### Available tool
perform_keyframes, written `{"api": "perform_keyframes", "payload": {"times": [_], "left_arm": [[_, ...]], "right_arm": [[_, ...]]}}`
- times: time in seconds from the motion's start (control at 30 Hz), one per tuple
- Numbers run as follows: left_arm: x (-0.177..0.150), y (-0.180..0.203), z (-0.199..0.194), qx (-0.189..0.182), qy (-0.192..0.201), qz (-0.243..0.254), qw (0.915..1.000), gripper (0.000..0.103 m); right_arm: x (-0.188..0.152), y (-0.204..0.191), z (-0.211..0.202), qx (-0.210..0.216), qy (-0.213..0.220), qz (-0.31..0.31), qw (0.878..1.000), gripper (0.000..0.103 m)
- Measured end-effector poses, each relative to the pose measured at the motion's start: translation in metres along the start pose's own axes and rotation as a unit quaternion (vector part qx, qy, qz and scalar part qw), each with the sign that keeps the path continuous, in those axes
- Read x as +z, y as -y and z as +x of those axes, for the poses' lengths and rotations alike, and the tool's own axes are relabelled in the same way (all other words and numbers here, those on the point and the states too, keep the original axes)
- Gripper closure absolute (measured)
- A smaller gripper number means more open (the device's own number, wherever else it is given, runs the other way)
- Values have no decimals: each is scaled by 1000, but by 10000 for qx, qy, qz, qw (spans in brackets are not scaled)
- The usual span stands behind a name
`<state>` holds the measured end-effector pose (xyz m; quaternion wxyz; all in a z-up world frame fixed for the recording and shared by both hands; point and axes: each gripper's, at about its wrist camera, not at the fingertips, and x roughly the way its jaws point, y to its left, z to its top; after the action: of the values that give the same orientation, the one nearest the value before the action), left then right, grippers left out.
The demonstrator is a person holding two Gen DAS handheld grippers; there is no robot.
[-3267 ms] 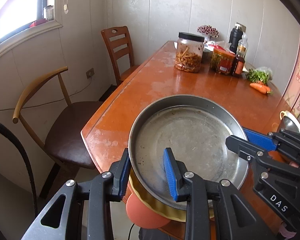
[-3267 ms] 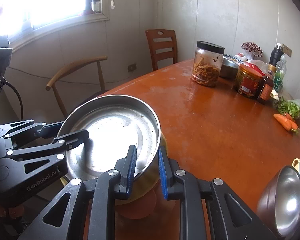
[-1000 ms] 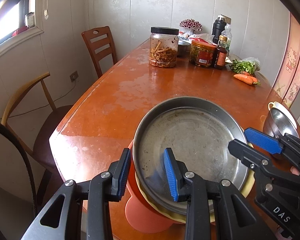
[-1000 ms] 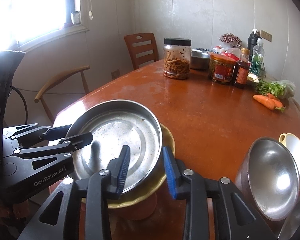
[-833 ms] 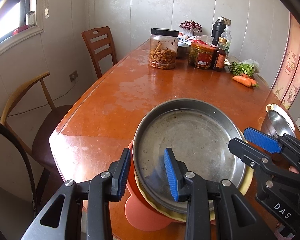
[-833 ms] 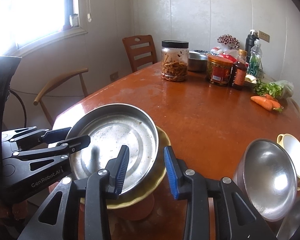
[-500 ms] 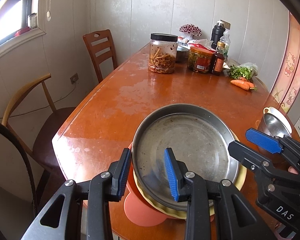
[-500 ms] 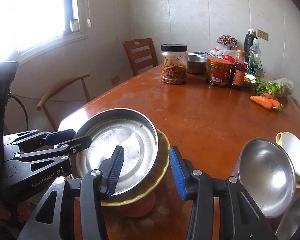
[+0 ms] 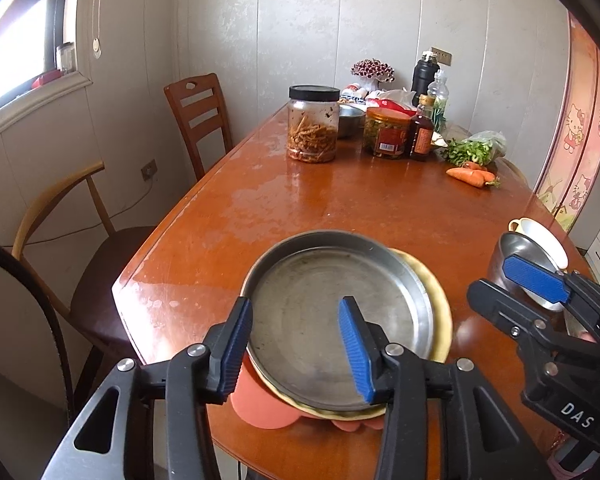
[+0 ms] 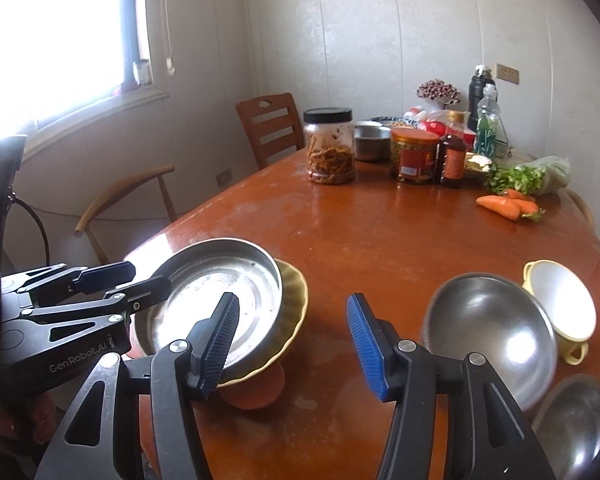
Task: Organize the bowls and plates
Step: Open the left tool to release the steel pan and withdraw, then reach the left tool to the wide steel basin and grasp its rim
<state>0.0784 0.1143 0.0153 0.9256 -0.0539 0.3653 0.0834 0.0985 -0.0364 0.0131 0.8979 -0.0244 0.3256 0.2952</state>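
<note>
A steel pan (image 9: 332, 304) sits nested on a yellow fluted plate (image 9: 440, 312), which rests on an orange plate (image 9: 260, 404) at the near table edge. The stack also shows in the right wrist view: the pan (image 10: 228, 300), the yellow plate (image 10: 296, 312). My left gripper (image 9: 296, 344) is open, its fingers astride the pan's near rim without touching it. My right gripper (image 10: 292, 336) is open and empty, just right of the stack. A steel bowl (image 10: 488, 336) and a yellow-handled white bowl (image 10: 560, 308) stand to the right.
Another steel bowl (image 10: 576, 420) lies at the near right. At the far end stand a jar of pickles (image 9: 314, 130), a red-label jar (image 9: 388, 132), bottles, greens and carrots (image 9: 472, 176). Two chairs (image 9: 198, 120) stand along the left side.
Both grippers have opened wide and drawn back from the pan. The stack now rests on the table, further in from the edge than 3.3 s ago.
</note>
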Motion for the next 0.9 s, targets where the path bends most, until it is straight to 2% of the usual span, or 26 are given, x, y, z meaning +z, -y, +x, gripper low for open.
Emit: {"api": "perform_keyframes", "payload": {"times": [0.17,0.57,0.9], "left_arm": [[2,13,-11,-28,82,32,10000,50],[12,61,-41,-400,322,222,9984,42],[19,119,-63,-771,454,504,9947,36]], "right_arm": [[1,8,-20,-41,154,41,9999,44],[-1,38,-88,-414,714,123,9965,35],[-18,82,-145,-724,1047,409,9910,27]]}}
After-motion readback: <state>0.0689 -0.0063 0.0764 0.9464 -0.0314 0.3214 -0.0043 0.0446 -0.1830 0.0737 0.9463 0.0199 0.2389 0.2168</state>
